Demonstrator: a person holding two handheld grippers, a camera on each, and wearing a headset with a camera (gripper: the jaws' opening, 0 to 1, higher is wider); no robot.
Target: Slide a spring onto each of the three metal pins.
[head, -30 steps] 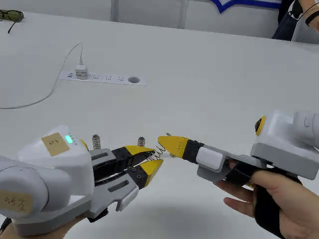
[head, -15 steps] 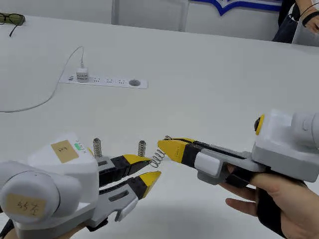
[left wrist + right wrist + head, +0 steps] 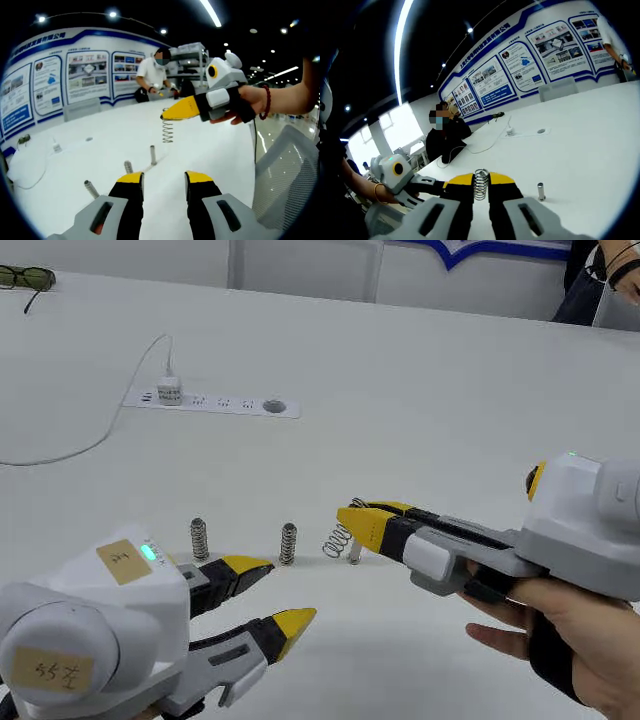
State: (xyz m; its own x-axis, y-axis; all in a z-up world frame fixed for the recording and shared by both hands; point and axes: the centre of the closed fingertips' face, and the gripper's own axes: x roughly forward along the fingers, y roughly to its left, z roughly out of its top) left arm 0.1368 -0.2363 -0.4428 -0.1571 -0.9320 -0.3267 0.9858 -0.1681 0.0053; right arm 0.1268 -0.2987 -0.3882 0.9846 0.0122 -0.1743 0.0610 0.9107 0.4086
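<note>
In the head view, the left gripper sits low at the near left. Its yellow-tipped jaws are spread apart with nothing between them. The right gripper reaches in from the right, its jaws pinched on the top of a spring that hangs tilted from the tips. Just beside the spring's lower end stands the bare pin on the white table. From this angle it is hard to tell whether spring and pin touch. To the left, in the same row, stand the middle pin and the far-left pin, each with a coil around it. A power strip with a charger plugged in lies farther back, and a pair of glasses lies at the far left corner.

In the left gripper view, that gripper's own jaws rise wide apart and empty. Beyond them the right gripper holds the spring upright in the air, above the bare pin and a little to one side, with a small gap between the two. The two coiled pins stand nearer the jaws. A person in a white shirt stands behind the table.

In the right gripper view, the spring stands clamped between that gripper's own tips. The bare pin stands on the table near them, to the right, and the left gripper shows at the left.
</note>
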